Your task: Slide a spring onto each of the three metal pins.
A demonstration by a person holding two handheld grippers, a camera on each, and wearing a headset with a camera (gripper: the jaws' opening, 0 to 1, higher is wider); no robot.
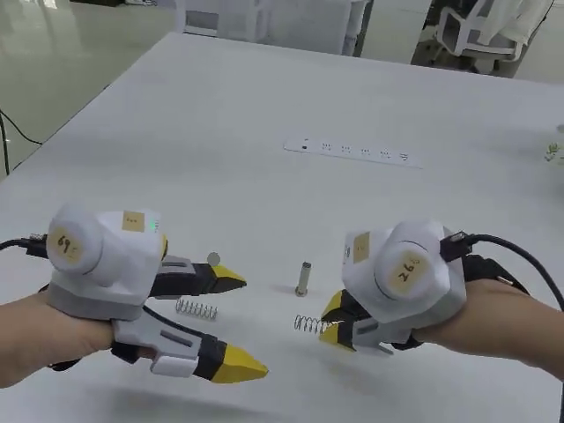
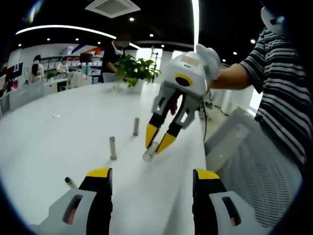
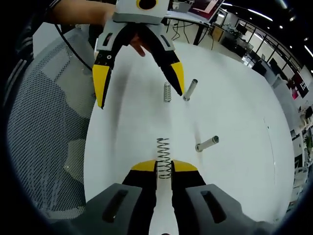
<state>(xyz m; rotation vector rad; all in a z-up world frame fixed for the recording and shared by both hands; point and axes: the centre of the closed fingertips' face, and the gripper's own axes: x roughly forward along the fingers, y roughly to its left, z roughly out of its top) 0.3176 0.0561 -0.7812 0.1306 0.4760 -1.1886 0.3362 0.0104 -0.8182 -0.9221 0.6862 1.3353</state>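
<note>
My right gripper (image 1: 328,324) (image 3: 164,166) is shut on one end of a small steel spring (image 1: 308,324) (image 3: 164,149) that lies low over the white table and points left. A short metal pin (image 1: 303,278) (image 3: 207,143) stands upright just beyond it. My left gripper (image 1: 240,324) (image 2: 152,176) is open, its yellow-tipped jaws wide apart. A second spring (image 1: 196,308) (image 3: 167,92) lies on the table between them. Another pin (image 1: 213,259) (image 3: 190,89) stands by its far jaw. The left gripper view holds three pins (image 2: 113,148) (image 2: 136,126) (image 2: 71,182) and the right gripper (image 2: 156,144).
A white power strip (image 1: 352,150) lies further back on the table (image 1: 264,106). White chairs (image 1: 493,31) stand beyond the far edge. A potted plant (image 2: 137,71) sits at the table's end, and a mesh chair (image 2: 254,161) is beside the person.
</note>
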